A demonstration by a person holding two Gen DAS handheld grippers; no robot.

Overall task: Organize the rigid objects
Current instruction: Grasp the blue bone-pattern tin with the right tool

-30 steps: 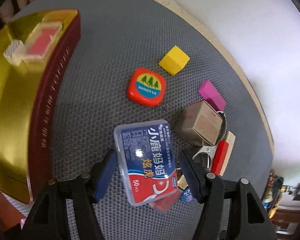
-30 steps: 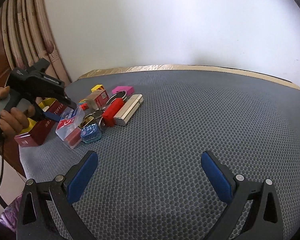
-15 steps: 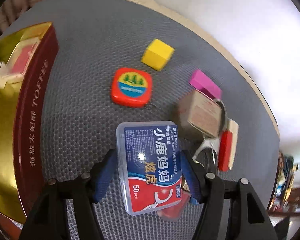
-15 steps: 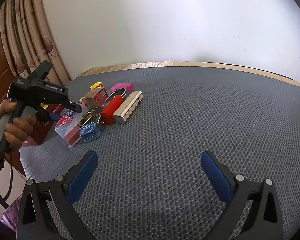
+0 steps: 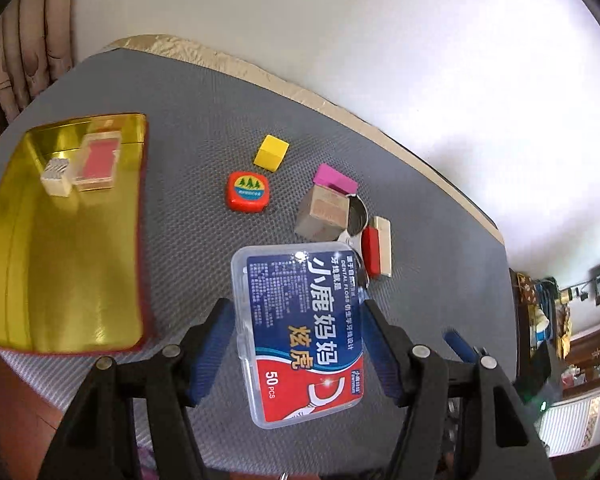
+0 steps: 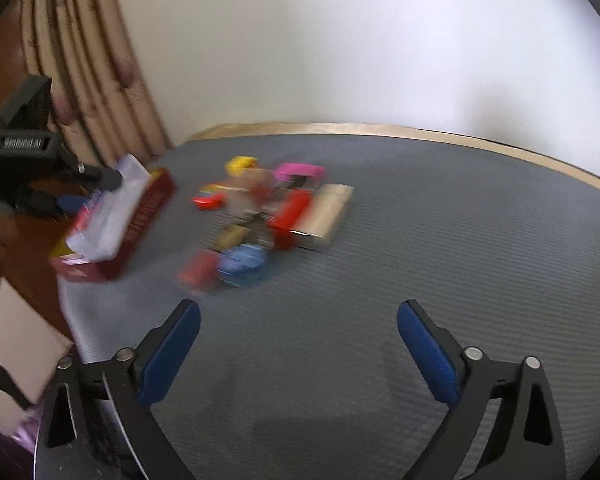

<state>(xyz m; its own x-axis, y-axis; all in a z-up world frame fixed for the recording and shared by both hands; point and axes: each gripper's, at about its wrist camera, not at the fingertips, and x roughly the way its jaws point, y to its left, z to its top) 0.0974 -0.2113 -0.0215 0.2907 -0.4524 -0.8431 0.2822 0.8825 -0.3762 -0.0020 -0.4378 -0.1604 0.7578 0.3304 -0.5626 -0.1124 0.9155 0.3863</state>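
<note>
The left hand-held gripper (image 5: 298,344), pinching the floss box (image 5: 298,328), had lifted it off the bench (image 5: 204,92) toward the gold tin (image 5: 4,280); the empty right hand-held gripper (image 6: 299,344), spread, had just narrowed

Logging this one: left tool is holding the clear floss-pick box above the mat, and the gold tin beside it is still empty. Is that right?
Not quite. The left tool does hold the floss-pick box, but the gold tin is not empty: the left wrist view shows a small red-topped clear case and a small white block already in it.
</note>
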